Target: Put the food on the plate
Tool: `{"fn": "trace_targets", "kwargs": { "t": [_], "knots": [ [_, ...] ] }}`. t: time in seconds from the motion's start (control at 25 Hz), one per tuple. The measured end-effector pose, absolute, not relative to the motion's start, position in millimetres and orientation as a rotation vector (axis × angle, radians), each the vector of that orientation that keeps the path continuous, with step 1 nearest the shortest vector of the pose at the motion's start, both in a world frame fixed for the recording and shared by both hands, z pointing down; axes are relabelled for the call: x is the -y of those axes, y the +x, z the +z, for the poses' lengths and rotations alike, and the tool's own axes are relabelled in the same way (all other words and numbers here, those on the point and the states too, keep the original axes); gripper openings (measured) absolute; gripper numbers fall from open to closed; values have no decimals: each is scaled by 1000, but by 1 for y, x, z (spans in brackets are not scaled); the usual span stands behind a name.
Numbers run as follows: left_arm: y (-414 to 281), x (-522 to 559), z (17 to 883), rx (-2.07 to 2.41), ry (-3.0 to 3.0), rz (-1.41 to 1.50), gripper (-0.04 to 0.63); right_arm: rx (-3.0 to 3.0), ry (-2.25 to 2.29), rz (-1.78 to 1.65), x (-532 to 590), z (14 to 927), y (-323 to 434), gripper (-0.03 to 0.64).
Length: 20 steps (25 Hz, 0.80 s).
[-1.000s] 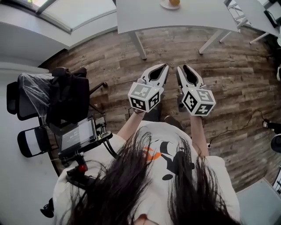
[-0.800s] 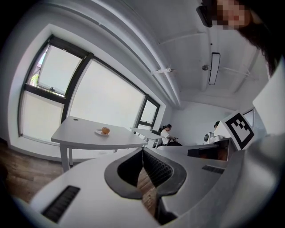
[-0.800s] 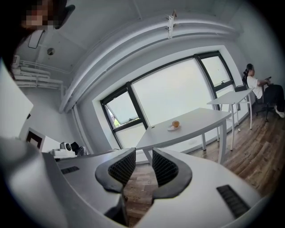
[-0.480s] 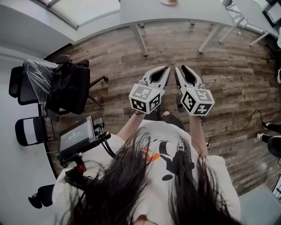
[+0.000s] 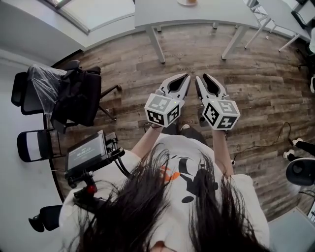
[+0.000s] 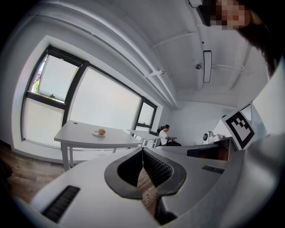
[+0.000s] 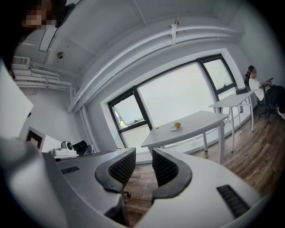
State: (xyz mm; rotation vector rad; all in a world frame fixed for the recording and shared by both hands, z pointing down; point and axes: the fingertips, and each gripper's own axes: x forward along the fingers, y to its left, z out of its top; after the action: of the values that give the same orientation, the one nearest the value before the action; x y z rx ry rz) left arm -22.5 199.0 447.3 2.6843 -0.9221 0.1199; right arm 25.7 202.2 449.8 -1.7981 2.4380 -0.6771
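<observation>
A round orange food item [image 6: 102,132] rests on a small white plate [image 6: 97,134] on a white table [image 6: 89,136] by the windows, far ahead of both grippers. The same food item [image 7: 177,125], plate [image 7: 174,129] and table [image 7: 196,124] show in the right gripper view. In the head view only the plate's edge [image 5: 187,2] shows, at the top of the table [image 5: 197,15]. My left gripper [image 5: 186,77] and right gripper [image 5: 201,78] are held side by side over the wooden floor, both shut and empty. The left gripper [image 6: 142,151] has its tips together. The right gripper [image 7: 143,156] holds nothing.
Black office chairs [image 5: 74,101], one draped in plastic, stand at the left. A screen on a rig [image 5: 87,152] hangs at my left side. More white tables [image 5: 290,15] stand at the right. A person [image 6: 163,133] sits far off. A cable [image 5: 275,138] lies on the floor.
The table has come nearer and the plate has slid to the head view's top edge. The chairs at the left have shifted. Both grippers keep their pose, shut.
</observation>
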Motion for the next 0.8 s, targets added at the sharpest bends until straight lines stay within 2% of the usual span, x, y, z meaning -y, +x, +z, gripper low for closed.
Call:
{"fn": "trace_targets", "kwargs": {
  "t": [0.8],
  "knots": [
    [-8, -196, 440, 893, 2721, 120, 6, -2420, -1816, -667, -201, 445, 37, 124]
  ]
}}
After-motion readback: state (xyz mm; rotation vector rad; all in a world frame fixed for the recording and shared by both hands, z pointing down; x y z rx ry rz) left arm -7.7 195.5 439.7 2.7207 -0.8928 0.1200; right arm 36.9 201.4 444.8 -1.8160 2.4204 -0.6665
